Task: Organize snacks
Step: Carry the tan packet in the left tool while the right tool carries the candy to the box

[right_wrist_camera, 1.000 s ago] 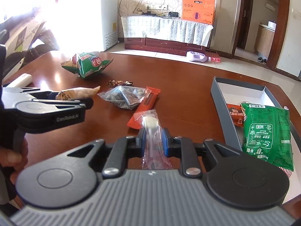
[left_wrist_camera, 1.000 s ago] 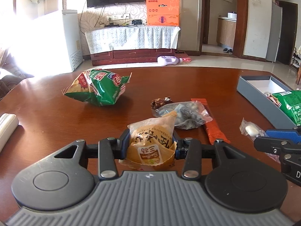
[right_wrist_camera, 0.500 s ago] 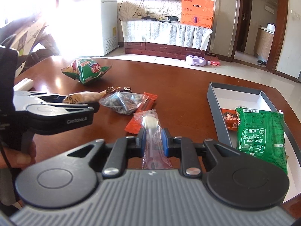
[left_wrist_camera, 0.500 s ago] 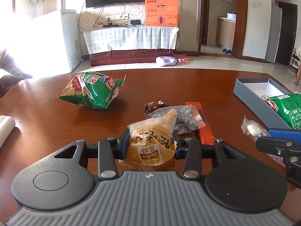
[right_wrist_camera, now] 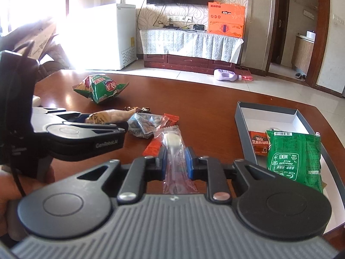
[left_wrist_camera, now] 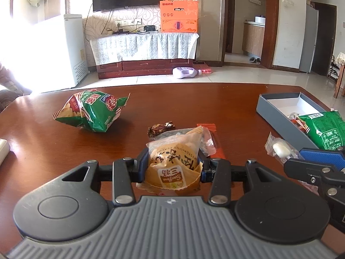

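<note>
Nearest in the left wrist view, the left tongs (left_wrist_camera: pixel 173 165) are clamped on a tan pastry packet (left_wrist_camera: pixel 174 161), partly open, its blue pads pressing the packet's two sides so that the wrapper bulges up between them and its crimped top leans toward the far right. The packet is lifted clear of the brown wooden surface (left_wrist_camera: pixel 43 146).

In the right wrist view the right tongs (right_wrist_camera: pixel 175 160) are closed as far as they go on a clear wrapper with a white sweet (right_wrist_camera: pixel 173 142) inside; the wrapper runs lengthwise between the pads, with the sweet and a frilled end sticking out past the tips. The left tongs appear at the left of this view too, with a hand (right_wrist_camera: pixel 8 190) below them (only partly seen).

Just beyond both tongs, around the middle of the surface, lies a loose cluster: an orange bar wrapper (right_wrist_camera: pixel 160 136), a clear bag of dark pieces (right_wrist_camera: pixel 146 125) resting partly on it, and a small brown foil candy (left_wrist_camera: pixel 160 127) just behind.

Toward the right edge sits an open grey box (right_wrist_camera: pixel 242 129) with a white inside. A green packet (right_wrist_camera: pixel 294 157) lies in its near part, overhanging the near end, with a small orange packet (right_wrist_camera: pixel 258 143) beside it; the far part of the box is bare.

Farther off, toward the far left corner, a green chip bag (left_wrist_camera: pixel 92 110) lies on its own, well apart from the cluster.
</note>
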Demonstrator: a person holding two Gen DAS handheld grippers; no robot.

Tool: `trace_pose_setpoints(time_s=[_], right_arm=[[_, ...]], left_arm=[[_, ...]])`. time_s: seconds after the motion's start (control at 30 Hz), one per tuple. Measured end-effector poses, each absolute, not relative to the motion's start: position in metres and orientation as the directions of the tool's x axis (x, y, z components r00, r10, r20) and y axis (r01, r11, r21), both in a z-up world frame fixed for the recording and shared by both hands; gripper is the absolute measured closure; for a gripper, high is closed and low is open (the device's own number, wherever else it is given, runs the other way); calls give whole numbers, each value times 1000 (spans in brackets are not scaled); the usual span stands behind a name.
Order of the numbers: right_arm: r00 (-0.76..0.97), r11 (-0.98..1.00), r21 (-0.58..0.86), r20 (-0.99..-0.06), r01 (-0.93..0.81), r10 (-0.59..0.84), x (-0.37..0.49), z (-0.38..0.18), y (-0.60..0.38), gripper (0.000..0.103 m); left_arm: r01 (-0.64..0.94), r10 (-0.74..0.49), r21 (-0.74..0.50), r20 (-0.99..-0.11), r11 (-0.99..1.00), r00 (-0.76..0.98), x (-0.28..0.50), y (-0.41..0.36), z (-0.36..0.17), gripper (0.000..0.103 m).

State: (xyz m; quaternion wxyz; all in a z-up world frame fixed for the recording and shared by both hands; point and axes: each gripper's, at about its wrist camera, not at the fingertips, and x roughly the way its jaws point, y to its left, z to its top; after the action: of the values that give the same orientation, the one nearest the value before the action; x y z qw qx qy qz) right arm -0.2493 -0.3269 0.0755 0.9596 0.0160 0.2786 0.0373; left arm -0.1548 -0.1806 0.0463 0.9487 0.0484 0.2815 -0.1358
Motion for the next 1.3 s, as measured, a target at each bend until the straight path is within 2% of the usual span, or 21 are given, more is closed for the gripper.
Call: trace_pose_setpoints(time_s=[0.83, 1.3], right_arm=[[876, 997, 71, -481, -7, 41, -265, 87, -360, 82], [885, 993, 91, -466, 73, -22, -275, 85, -408, 82]], left_arm=[[350, -292, 3, -543, 937, 787, -160, -230, 50, 54], [429, -351, 39, -512, 902, 784, -164, -284, 59, 54]])
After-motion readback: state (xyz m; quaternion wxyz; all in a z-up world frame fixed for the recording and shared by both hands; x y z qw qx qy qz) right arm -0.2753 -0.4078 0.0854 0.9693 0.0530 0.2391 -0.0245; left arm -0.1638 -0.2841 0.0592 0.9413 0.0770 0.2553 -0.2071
